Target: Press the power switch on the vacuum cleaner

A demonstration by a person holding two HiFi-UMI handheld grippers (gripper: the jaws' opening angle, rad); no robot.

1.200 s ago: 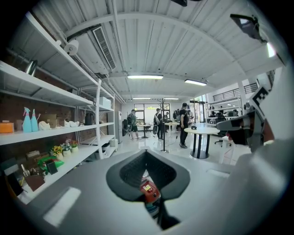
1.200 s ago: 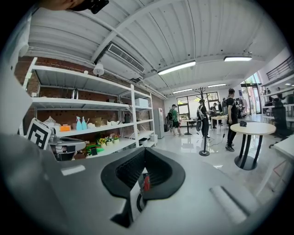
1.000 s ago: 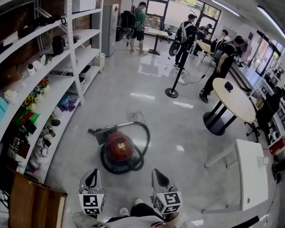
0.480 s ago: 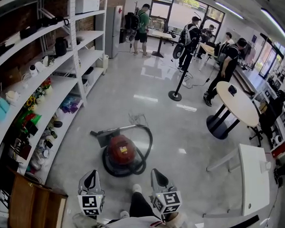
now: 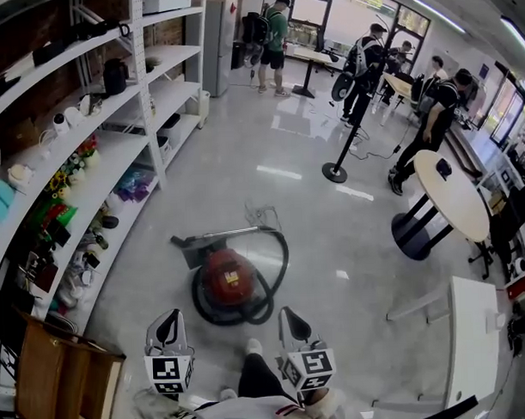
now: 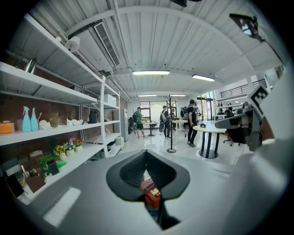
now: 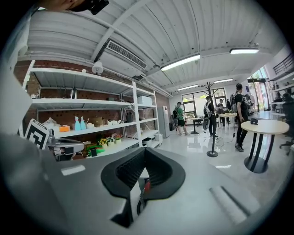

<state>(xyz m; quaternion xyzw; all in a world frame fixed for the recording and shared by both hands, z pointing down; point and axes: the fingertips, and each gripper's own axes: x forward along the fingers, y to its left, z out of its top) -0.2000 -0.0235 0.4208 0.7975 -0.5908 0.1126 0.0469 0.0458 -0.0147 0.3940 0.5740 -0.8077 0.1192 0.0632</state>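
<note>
Grippers lowest in the head view, left gripper [image 5: 170, 317] and right gripper [image 5: 288, 315], each have jaws pressed tip to tip with nothing held. Just ahead on the floor [image 5: 332, 236] sits the red vacuum cleaner [image 5: 224, 279], ringed by its black hose [image 5: 280, 262]. White shelves [image 5: 98, 167] stand at left, with people [image 5: 431, 121] far beyond.

The vacuum cleaner [image 5: 226, 281] sits on the floor [image 5: 269, 144] with its hose [image 5: 280, 262] looped around it. Shelving [image 5: 97, 158] runs along the left, and a round table [image 5: 455, 198] stands well off to the right. The left gripper [image 5: 170, 316] and right gripper [image 5: 288, 314] hang side by side on its near side.
</note>
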